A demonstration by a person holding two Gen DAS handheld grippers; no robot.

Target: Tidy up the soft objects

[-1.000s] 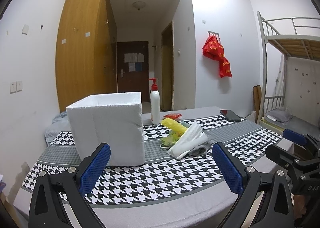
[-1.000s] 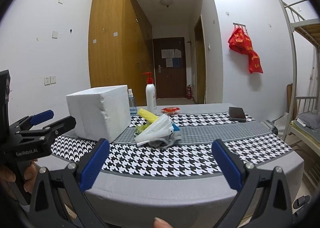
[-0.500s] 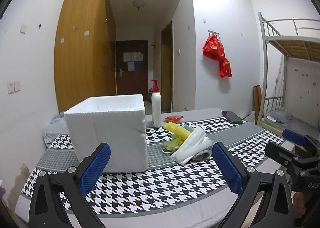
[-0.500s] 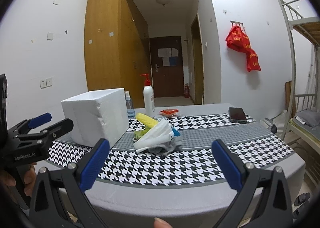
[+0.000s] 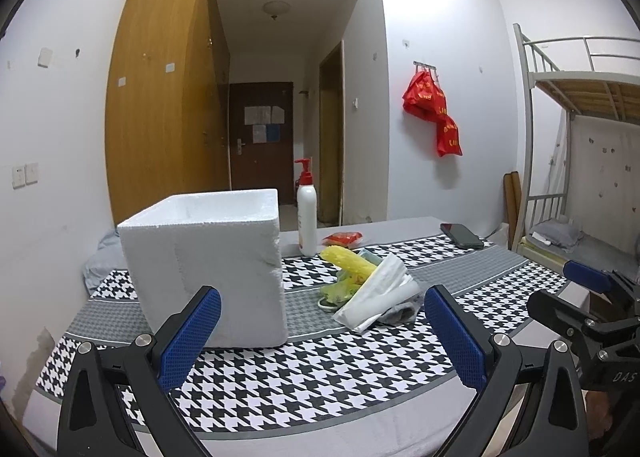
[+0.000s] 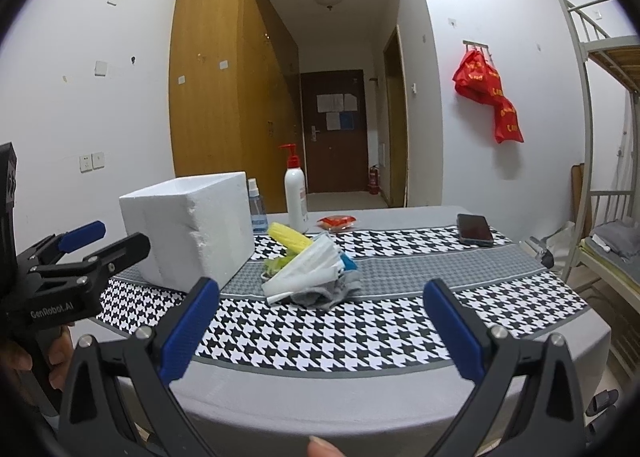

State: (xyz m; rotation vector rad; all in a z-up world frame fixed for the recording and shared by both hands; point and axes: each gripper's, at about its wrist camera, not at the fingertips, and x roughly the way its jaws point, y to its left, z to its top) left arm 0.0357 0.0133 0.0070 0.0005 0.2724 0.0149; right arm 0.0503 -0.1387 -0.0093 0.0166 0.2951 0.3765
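A pile of soft things lies mid-table: a yellow corn-shaped toy [image 5: 351,261] [image 6: 289,237], a white folded cloth [image 5: 376,292] [image 6: 308,267], a grey cloth [image 6: 326,292] and a green item [image 5: 338,289]. A white foam box [image 5: 208,265] [image 6: 188,229] stands left of the pile. My left gripper [image 5: 320,337] is open and empty, in front of the box and pile. My right gripper [image 6: 320,331] is open and empty, near the table's front edge. Each gripper shows at the other view's side.
A white pump bottle [image 5: 306,217] [image 6: 295,197], a blue spray bottle [image 6: 257,203], a red packet [image 5: 342,239] and a black phone [image 5: 462,235] [image 6: 474,229] lie at the back of the houndstooth-covered table [image 5: 320,369]. A bunk bed [image 5: 580,161] stands to the right.
Both grippers have moved a little forward toward the table. The box and pile look slightly larger. Both stay open.
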